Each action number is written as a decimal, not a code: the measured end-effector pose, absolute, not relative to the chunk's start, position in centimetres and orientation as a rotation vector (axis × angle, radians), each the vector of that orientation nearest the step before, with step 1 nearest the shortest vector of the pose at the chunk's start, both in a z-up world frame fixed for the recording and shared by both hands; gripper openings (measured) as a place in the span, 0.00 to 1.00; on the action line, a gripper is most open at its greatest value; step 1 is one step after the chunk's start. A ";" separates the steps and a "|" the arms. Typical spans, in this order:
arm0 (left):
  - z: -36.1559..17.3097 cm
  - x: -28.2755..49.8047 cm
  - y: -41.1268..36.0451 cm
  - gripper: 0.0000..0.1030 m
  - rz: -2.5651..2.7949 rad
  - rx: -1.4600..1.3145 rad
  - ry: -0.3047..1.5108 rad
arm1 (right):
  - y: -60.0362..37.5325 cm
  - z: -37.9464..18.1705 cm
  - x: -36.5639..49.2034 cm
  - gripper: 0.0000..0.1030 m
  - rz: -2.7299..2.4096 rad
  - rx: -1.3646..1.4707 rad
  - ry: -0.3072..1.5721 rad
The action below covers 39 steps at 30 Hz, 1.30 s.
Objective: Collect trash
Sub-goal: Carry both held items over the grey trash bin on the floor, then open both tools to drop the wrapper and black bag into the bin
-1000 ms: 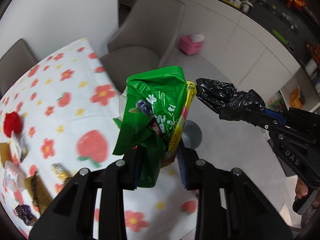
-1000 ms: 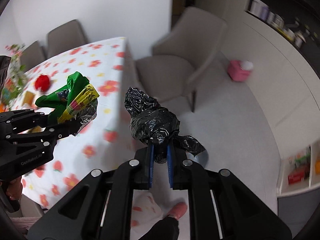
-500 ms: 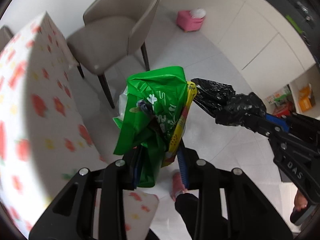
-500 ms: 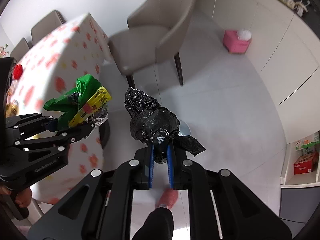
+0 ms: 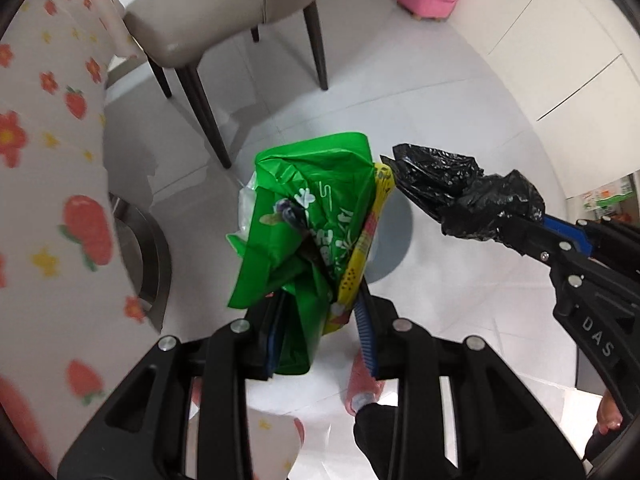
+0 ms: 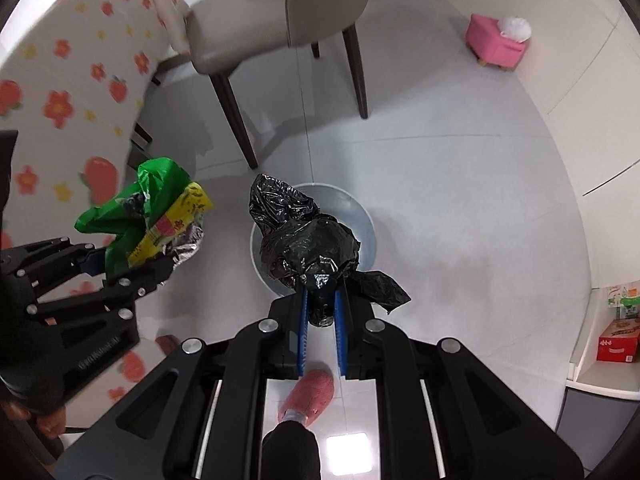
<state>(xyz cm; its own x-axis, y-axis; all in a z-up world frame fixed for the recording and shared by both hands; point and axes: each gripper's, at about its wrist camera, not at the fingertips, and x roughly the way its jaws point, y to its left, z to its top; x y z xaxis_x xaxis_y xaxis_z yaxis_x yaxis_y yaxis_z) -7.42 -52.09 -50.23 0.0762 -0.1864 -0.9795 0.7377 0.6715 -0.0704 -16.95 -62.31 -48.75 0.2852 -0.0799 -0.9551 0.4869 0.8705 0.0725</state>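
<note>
My left gripper is shut on a bundle of snack wrappers: a green bag, a yellow one and some silver foil. It also shows in the right wrist view, held left of the bin. My right gripper is shut on a crumpled black plastic bag, held right above a round grey trash bin on the floor. In the left wrist view the black bag sits just right of the wrappers, and the bin is mostly hidden behind them.
A beige chair stands beyond the bin. The table with a strawberry-print cloth is at the left. A pink stool stands far right by white cabinets. My pink slipper is below the bin.
Both grippers swung away from the table top and now point down at the floor. The bin has come into view under the black bag. Both holds are unchanged.
</note>
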 end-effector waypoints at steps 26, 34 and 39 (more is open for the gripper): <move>-55.2 -6.0 -56.8 0.67 -0.747 0.674 1.322 | -66.2 -52.3 -15.2 0.38 -0.411 0.400 1.255; -45.8 -6.3 -54.1 0.67 -0.713 0.638 1.250 | -64.0 -43.7 -15.8 0.38 -0.396 0.343 1.201; -38.2 -6.1 -51.4 0.68 -0.715 0.598 1.200 | -61.4 -36.6 -16.0 0.38 -0.344 0.297 1.164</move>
